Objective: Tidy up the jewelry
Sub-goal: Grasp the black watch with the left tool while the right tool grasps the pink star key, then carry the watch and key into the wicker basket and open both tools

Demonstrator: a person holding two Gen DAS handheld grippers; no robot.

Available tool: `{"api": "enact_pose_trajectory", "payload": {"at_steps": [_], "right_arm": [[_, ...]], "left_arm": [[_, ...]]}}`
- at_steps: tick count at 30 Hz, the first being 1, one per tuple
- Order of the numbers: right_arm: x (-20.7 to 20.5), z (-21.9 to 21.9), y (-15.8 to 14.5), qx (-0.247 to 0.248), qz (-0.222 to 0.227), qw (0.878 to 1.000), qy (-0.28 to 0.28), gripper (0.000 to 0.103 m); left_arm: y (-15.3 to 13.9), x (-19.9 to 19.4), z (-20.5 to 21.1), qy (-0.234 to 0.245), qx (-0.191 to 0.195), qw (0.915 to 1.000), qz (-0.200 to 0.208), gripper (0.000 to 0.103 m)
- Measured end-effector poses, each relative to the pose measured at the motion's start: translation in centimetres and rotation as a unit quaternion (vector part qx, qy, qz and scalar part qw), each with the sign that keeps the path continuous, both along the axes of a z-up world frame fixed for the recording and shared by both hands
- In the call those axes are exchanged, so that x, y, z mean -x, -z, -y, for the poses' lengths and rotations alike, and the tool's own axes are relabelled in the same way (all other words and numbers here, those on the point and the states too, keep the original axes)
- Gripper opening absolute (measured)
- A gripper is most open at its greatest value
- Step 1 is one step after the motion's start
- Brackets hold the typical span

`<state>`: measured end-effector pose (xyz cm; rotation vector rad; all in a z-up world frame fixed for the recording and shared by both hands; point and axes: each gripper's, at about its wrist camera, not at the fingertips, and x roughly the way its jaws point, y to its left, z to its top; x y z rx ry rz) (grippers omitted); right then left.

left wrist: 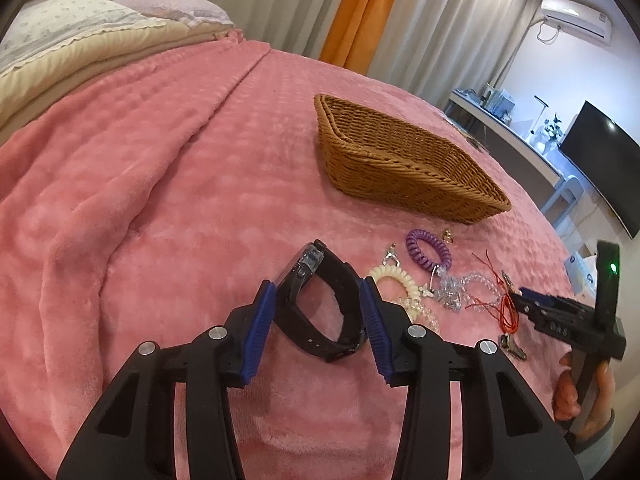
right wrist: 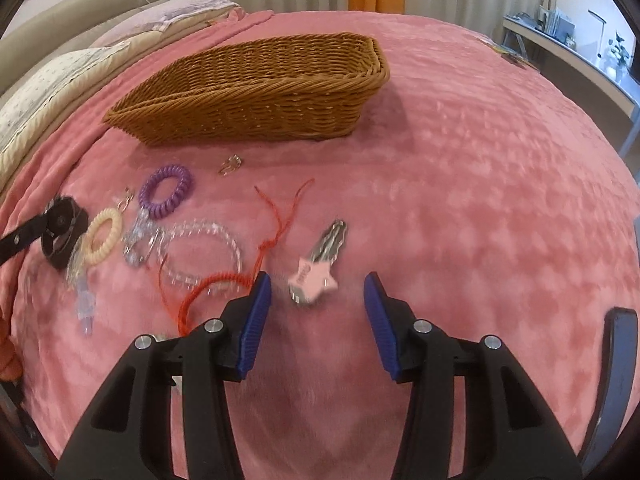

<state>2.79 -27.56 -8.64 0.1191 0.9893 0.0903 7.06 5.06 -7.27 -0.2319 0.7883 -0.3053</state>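
The left tongs (left wrist: 320, 312) are closed part-way around a black watch (left wrist: 320, 304); both blue pads (left wrist: 260, 332) press against the outer sides of its looped strap, so the watch is pinched between them, on the pink blanket (left wrist: 160, 200) of the bed, in front of the wicker basket (left wrist: 400, 160). The right tongs (right wrist: 318, 308) stand spread with nothing gripped: a hair clip with a pale pink star (right wrist: 316, 268) lies on the blanket in the gap ahead of the tips, clear of both pads. The left pad of the right tongs sits against a red cord (right wrist: 224, 280), though whether it truly touches cannot be told. Between the basket and the right tongs lie a purple coil band (right wrist: 166, 190), a cream coil band (right wrist: 104, 236), a clear bead bracelet (right wrist: 204, 252) and a small metal clasp (right wrist: 230, 164), all outside the basket, whose inside cannot be seen from here.
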Motion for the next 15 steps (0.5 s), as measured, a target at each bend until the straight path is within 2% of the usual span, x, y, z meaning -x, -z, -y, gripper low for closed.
{"api": "enact_pose_trajectory", "payload": {"at_steps": [1,2,5,6,10,12,14,15], "right_arm": [[-0.1,0.1,0.0,-0.001,0.0,1.0,0.004,0.037],[0.0,0.4,0.1,-0.006,0.001,1.0,0.007,0.036],[0.3,1.1,0.1,-0.018,0.005,1.0,0.016,0.023],[0.4,1.3,0.1,-0.022,0.006,1.0,0.017,0.021],[0.5,1.0,0.0,-0.015,0.011,1.0,0.015,0.021],[0.6,0.7,-0.2,-0.009,0.017,1.0,0.01,0.021],[1.0,0.4,-0.6,-0.008,0.03,1.0,0.002,0.021],[1.2,0.3,-0.8,-0.006,0.036,0.999,0.0,0.021]], "left_arm": [[0.0,0.0,-0.1,0.003,0.001,1.0,-0.002,0.042],[0.0,0.0,-0.3,0.008,0.006,0.9999,-0.004,0.042],[0.1,-0.1,-0.9,0.024,0.03,0.9992,-0.013,0.05],[0.1,-0.2,-1.0,0.026,0.032,0.999,-0.016,0.05],[0.7,-1.1,-0.5,0.008,0.003,0.9996,-0.028,0.05],[1.1,-1.6,-0.4,0.002,-0.005,0.9994,-0.033,0.044],[1.3,-2.0,-0.4,-0.008,-0.014,0.9992,-0.036,0.024],[1.3,-2.0,-0.3,-0.009,-0.018,0.9993,-0.032,0.024]]}}
